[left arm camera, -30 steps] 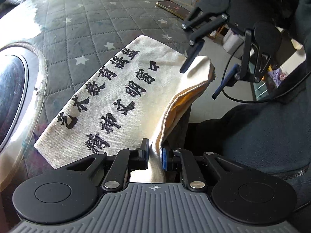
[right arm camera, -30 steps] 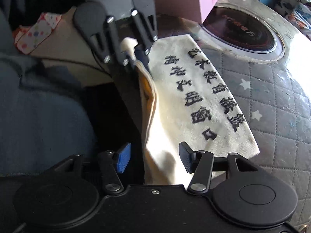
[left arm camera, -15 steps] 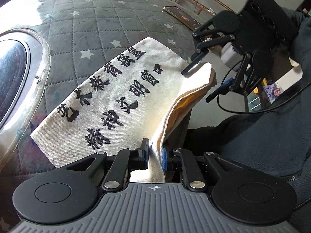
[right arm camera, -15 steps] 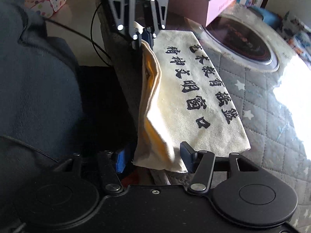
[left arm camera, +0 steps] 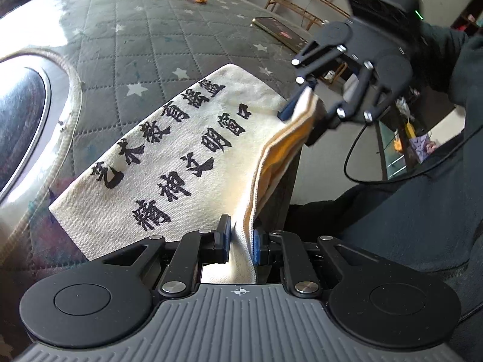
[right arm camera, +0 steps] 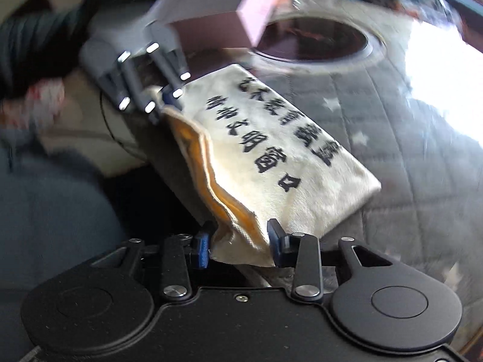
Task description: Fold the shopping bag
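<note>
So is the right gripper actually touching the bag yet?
Touching. In the right wrist view the right gripper has just been closing, and both pads press the corner of the bag between them.

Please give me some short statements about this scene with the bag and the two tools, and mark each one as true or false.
1. The bag carries black printed characters. True.
2. The left tool is empty. False: its pads press on the bag's edge at one corner.
3. A phone lies on the quilted cover. True.
4. The bag lies wholly on the cover. False: its near edge hangs over the side, showing a yellow lining.
5. The right tool has the bag's other corner between its pads. True: its jaws have just been closing on it.
6. The bag is rolled into a tube. False: it lies folded flat.
</note>
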The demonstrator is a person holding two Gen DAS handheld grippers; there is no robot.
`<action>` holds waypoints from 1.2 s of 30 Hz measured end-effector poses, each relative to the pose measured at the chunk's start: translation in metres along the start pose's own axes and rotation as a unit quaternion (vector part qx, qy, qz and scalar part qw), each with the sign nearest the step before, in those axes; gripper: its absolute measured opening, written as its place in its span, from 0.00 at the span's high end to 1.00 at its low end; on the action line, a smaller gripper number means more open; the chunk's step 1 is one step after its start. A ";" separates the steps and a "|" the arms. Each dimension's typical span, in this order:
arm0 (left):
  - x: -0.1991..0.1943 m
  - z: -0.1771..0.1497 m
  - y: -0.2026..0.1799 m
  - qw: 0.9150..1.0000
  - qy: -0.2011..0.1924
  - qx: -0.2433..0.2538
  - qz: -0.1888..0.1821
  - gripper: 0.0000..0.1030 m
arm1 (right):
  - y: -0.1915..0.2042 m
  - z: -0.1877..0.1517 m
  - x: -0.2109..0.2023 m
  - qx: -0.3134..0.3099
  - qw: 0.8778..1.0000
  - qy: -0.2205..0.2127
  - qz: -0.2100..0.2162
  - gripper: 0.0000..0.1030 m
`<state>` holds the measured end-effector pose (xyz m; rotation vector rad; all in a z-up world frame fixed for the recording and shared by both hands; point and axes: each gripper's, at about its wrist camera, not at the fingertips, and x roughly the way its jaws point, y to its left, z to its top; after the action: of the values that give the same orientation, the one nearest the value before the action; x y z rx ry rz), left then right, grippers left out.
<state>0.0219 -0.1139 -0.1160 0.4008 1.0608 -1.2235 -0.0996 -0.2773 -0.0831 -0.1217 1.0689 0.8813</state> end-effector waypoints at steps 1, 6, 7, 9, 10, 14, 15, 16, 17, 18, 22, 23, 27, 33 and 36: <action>-0.002 -0.001 -0.003 1.000 -0.001 0.008 0.005 0.82 | -0.006 0.002 0.001 0.025 1.000 0.002 0.011 0.61; -0.015 -0.012 -0.009 0.999 -0.018 0.022 0.027 0.76 | -0.020 0.005 0.002 0.092 0.995 0.009 0.036 0.62; -0.019 -0.015 -0.010 0.999 -0.022 0.026 0.031 0.75 | -0.021 0.005 0.002 0.102 0.994 0.009 0.039 0.62; -0.026 -0.020 -0.013 0.998 -0.031 0.034 0.040 0.73 | -0.024 0.005 0.002 0.117 0.992 0.010 0.045 0.62; -0.029 -0.022 -0.013 0.998 -0.033 0.037 0.044 0.71 | -0.026 0.004 0.002 0.124 0.991 0.010 0.048 0.62; -0.045 -0.033 -0.017 0.995 -0.046 0.054 0.063 0.64 | -0.032 0.005 0.003 0.151 0.987 0.014 0.056 0.62; -0.049 -0.036 -0.018 0.995 -0.048 0.059 0.067 0.63 | -0.034 0.005 0.003 0.158 0.986 0.015 0.058 0.62; -0.052 -0.039 -0.018 0.994 -0.049 0.063 0.070 0.62 | -0.036 0.005 0.003 0.165 0.984 0.016 0.061 0.62; -0.054 -0.041 -0.018 0.994 -0.049 0.067 0.073 0.61 | -0.037 0.006 0.003 0.170 0.983 0.017 0.062 0.62; -0.056 -0.043 -0.019 0.993 -0.050 0.071 0.076 0.61 | -0.038 0.006 0.003 0.173 0.983 0.018 0.064 0.62; -0.060 -0.053 -0.021 0.989 -0.053 0.107 0.088 0.58 | -0.041 0.006 0.004 0.186 0.980 0.024 0.068 0.62; -0.061 -0.055 -0.021 0.988 -0.054 0.114 0.089 0.57 | -0.041 0.007 0.004 0.188 0.979 0.025 0.069 0.62; -0.061 -0.063 -0.021 0.984 -0.055 0.142 0.094 0.57 | -0.045 0.009 0.006 0.202 0.976 0.035 0.073 0.62; -0.058 -0.075 -0.024 0.974 -0.065 0.192 0.098 0.57 | -0.046 0.012 0.007 0.218 0.972 0.046 0.070 0.63; -0.056 -0.079 -0.030 0.967 -0.066 0.224 0.105 0.56 | -0.046 0.014 0.007 0.225 0.971 0.051 0.066 0.63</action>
<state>-0.0380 -0.0336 -0.1010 0.7499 0.6036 -1.2751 -0.0567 -0.2970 -0.0964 0.2893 1.3606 0.7359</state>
